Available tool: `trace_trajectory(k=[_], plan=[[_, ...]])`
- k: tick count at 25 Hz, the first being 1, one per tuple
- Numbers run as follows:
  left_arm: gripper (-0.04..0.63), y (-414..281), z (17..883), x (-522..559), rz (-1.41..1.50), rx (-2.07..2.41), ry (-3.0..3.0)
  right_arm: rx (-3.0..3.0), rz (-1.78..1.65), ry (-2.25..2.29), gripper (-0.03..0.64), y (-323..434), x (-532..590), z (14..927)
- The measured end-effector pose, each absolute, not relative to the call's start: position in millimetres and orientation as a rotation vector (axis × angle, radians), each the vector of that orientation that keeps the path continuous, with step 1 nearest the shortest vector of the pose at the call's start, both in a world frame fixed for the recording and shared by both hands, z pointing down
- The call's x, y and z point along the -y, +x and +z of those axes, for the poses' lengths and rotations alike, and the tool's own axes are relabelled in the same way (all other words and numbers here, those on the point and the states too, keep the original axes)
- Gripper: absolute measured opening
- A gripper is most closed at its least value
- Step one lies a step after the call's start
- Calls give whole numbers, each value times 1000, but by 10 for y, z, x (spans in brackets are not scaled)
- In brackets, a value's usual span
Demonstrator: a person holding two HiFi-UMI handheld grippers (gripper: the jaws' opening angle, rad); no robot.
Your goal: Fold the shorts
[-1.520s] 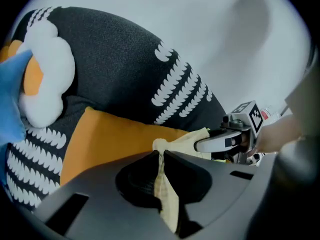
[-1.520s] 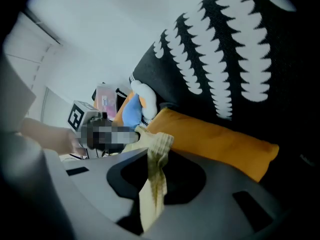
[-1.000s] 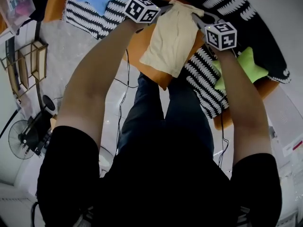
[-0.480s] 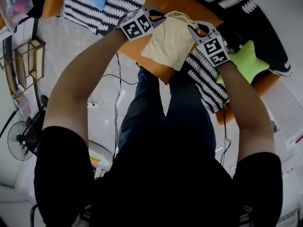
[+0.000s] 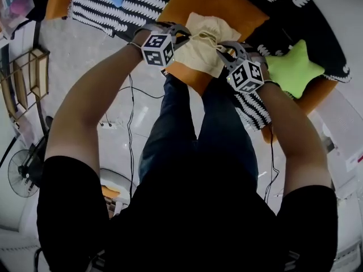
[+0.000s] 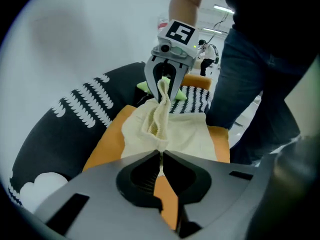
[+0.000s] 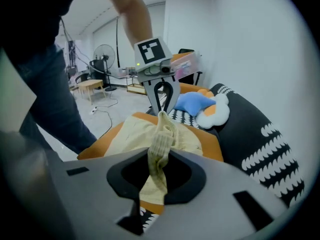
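The cream shorts (image 5: 204,44) lie on an orange cushion (image 5: 232,4), bunched up along the ribbed waistband. My left gripper (image 5: 190,37) is shut on one end of the waistband (image 6: 161,129), with cloth pinched between its jaws. At the other end, my right gripper (image 5: 221,50) is shut on the band, and a thick fold (image 7: 159,154) hangs through its jaws. The two grippers face each other a short way apart, and the band is stretched between them above the cushion. Each gripper view shows the other gripper, the right gripper (image 6: 165,91) and the left gripper (image 7: 162,104), clamped on the cloth.
A green star pillow (image 5: 292,69) lies to the right. Black-and-white striped cushions (image 5: 102,10) sit beside the orange one. A blue star pillow (image 7: 192,102) and a white cloud pillow (image 7: 217,114) lie behind. The person's legs (image 5: 198,146) stand against the cushion's edge. Cables (image 5: 130,112) cross the floor.
Both grippers have come toward the person and closer together, rolling as they went. They carried the waistband back over the shorts, which now lie shorter and more bunched.
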State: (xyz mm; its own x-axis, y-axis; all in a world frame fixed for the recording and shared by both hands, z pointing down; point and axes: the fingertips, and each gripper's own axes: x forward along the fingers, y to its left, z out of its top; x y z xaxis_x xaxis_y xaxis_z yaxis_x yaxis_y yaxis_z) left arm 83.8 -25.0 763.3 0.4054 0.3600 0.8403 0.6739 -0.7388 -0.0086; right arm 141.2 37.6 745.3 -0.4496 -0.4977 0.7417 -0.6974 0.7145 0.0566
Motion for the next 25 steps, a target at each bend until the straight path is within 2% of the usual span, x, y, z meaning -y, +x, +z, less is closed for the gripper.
trace_trajectory(k=[6,15,21,25], plan=[[35,370,7799,-38,-1201,1012,-2173,2127,169,744,57,939,-692,7636],[35,44,7954,-284,-1101,1085,-2020,2075,42,627,58,580,-1007,7867],[34,-80,8135,-388,-1185,1081,-2028,2032,113,609,71,500,-1224,8084],[35,-53,8250,-379,-1270,1029,-2087,1989,229,599,114,466,-1296,8243]])
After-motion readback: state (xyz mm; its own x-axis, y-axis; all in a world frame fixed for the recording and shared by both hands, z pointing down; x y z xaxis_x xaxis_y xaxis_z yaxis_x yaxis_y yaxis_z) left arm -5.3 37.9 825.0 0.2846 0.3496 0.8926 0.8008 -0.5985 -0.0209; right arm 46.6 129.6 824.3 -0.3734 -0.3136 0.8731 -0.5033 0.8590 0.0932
